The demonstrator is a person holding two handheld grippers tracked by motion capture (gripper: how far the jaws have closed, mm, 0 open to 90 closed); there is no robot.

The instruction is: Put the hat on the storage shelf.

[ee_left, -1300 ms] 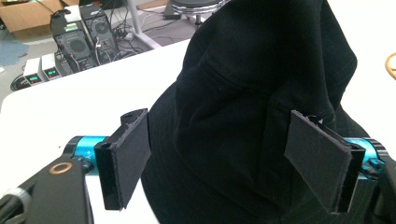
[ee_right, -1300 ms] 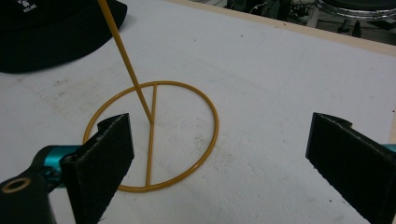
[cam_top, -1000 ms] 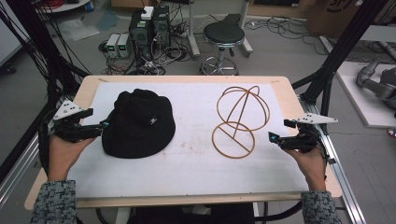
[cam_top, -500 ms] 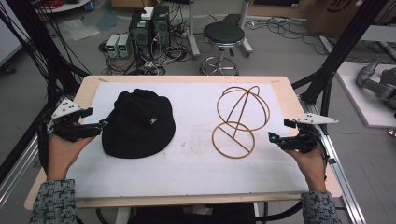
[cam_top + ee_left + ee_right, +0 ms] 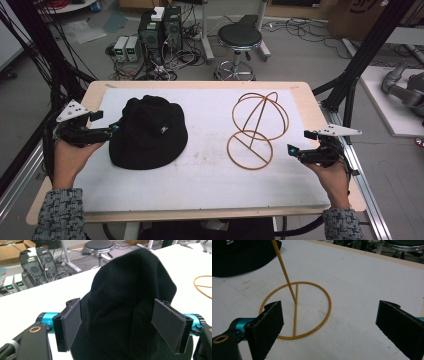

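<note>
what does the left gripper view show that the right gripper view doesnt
Left gripper view: the black fabric bucket hat up close, rising between that gripper's wide-open jaws, with the black round stool and computer towers on the floor beyond the table.

Right gripper view: the thin yellow wire hat stand's ring base flat on the table, with a slanted rod rising from it, ahead of that gripper's open jaws.

Both: the white table cover, the hat, and part of the stand's ring.

Left claw (image 5: 116,128) jaws apart, right claw (image 5: 291,149) likewise (seemingly wider)
</note>
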